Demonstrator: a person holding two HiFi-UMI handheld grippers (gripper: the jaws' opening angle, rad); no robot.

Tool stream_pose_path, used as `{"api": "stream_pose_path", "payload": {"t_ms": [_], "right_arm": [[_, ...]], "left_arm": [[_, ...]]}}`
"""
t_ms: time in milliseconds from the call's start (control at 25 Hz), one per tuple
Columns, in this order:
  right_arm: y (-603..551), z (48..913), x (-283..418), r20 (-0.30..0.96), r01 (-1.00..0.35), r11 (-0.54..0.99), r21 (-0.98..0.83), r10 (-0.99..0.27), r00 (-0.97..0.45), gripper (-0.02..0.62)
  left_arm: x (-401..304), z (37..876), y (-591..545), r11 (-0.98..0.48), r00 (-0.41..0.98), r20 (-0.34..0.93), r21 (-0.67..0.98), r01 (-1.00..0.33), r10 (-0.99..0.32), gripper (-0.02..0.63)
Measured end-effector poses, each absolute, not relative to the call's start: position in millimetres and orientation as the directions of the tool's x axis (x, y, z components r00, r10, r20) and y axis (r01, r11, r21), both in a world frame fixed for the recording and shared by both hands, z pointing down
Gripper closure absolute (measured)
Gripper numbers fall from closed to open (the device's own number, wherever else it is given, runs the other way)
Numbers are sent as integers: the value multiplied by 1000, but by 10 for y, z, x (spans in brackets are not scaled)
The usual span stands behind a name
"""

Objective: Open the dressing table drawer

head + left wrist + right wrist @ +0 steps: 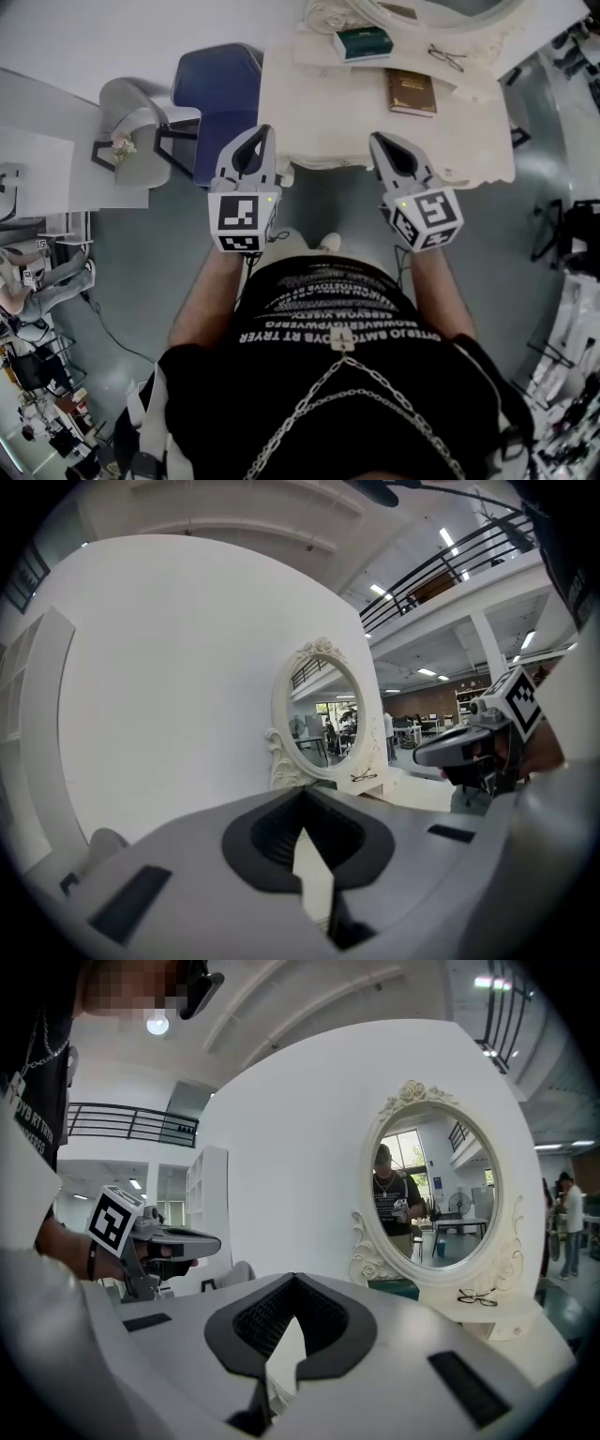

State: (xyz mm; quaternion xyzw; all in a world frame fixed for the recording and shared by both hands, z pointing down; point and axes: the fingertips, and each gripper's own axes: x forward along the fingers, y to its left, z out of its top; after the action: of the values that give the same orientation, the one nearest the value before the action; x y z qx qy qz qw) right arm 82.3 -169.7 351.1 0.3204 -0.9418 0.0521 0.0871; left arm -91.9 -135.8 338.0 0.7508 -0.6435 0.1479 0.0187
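Observation:
The white dressing table [309, 122] stands ahead of me with its oval mirror [433, 1194] at the back. Its front edge [356, 167] lies just beyond both grippers, and the drawer front is hidden from above. My left gripper [266, 129] hovers at the table's front left corner, shut and empty. My right gripper [377, 138] hovers over the front edge to the right of it, shut too, with nothing between its fingers. In the left gripper view the left gripper [302, 791] has its jaws meeting, and the right gripper [459, 747] shows beside it. In the right gripper view the right gripper [294, 1277] is likewise shut.
On the tabletop lie a brown book [411, 91], a green box [363, 42] and a pair of glasses [448, 58]. A blue chair [220, 94] stands against the table's left side, with a pale grey chair [131, 131] further left. Dark stands [562, 230] crowd the right.

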Motion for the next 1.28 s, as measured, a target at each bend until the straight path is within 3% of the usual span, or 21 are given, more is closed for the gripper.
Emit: {"api": "stream_pose_path", "payload": {"t_ms": [1280], "right_arm": [[-3328,3875,410,274,-655,752,-77,-615,-739,604]], "left_arm": [[-1152,4054,-2990,-266,223,369,-68,-962,-902,603]]}}
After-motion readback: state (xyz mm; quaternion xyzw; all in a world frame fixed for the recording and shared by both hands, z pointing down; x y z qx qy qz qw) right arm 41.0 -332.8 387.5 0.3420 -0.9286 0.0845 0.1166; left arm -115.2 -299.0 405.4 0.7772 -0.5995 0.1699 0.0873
